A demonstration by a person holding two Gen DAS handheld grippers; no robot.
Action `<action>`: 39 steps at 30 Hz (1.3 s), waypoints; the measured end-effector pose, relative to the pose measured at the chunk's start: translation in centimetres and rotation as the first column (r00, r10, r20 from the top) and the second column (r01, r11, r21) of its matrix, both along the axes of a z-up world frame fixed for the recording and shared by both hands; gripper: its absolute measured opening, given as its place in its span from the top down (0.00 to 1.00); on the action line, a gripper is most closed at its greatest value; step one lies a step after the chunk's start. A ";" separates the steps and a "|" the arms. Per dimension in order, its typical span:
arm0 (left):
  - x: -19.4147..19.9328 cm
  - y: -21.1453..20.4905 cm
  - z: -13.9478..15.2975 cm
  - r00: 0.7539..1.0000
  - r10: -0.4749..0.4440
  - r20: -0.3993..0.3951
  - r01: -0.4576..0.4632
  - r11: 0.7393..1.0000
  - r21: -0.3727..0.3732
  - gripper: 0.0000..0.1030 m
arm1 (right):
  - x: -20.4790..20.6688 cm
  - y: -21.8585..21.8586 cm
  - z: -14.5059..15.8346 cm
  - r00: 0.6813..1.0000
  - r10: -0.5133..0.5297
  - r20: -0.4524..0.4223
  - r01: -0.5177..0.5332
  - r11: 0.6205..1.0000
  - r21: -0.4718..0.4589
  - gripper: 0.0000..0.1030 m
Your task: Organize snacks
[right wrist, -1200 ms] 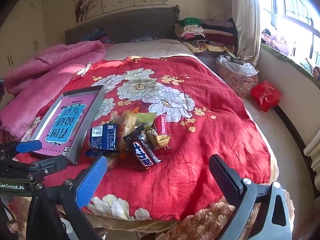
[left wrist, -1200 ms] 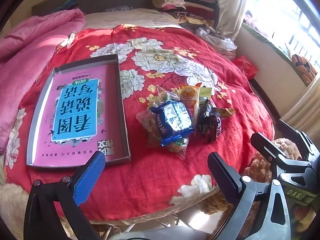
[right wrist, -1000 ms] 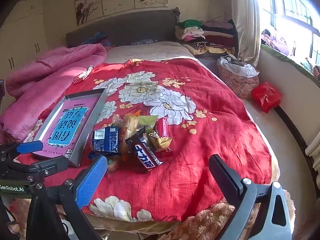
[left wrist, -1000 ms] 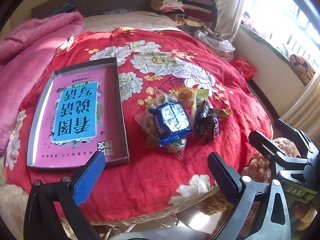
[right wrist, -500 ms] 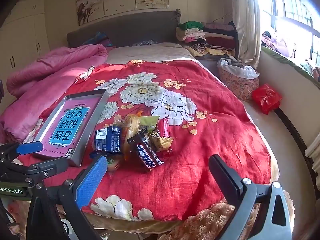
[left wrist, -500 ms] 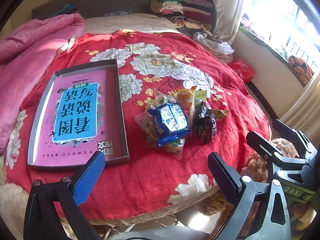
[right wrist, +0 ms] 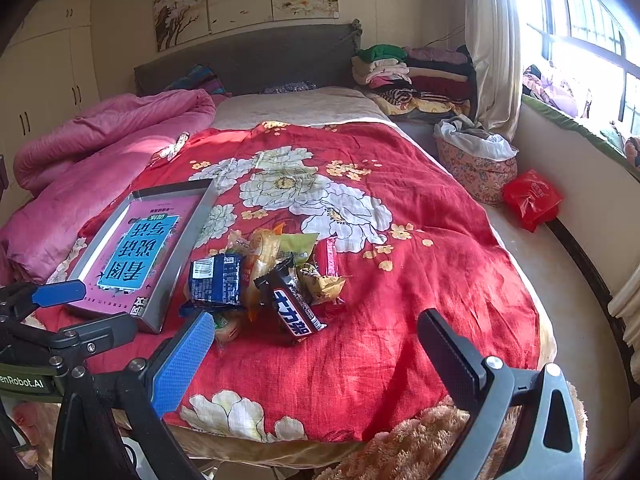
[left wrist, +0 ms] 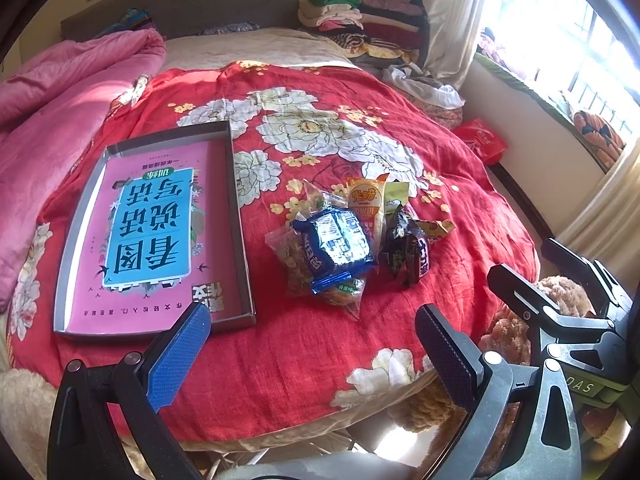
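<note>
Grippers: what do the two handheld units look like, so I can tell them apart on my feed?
The left gripper and right gripper share one build: black angular frames with silver bolts, one finger with a blue textured pad, the other with a black pad. Olive-green body plates carry white lettering: "enRobot.AI" on the left unit, "DAS" on the right.

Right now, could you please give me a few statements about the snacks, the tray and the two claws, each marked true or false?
1. Both the left claw and right claw are open and empty. True.
2. The snack pile lies inside the tray. False: it lies on the red bedspread, right of the tray.
3. The blue packet sits on top of the pile. True.
4. The tray holds snacks. False: only a pink book cover shows.
</note>
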State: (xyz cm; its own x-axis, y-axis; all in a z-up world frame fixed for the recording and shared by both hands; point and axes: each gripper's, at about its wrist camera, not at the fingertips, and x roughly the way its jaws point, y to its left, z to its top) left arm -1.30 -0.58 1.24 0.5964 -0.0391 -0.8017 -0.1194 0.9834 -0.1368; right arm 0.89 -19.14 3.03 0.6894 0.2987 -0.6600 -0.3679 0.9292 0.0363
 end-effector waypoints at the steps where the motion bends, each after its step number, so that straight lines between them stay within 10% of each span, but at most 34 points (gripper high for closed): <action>1: 0.0 0.0 0.0 1.000 0.000 0.000 0.000 1.000 0.000 0.01 | 0.0 0.0 0.0 1.000 0.000 0.000 0.000 1.000 0.000 0.00; 39: 1.8 0.7 -0.9 1.000 0.020 -0.018 -0.020 1.000 -0.005 0.01 | 1.7 0.7 -1.4 0.999 -0.002 -0.050 0.002 1.000 0.002 0.00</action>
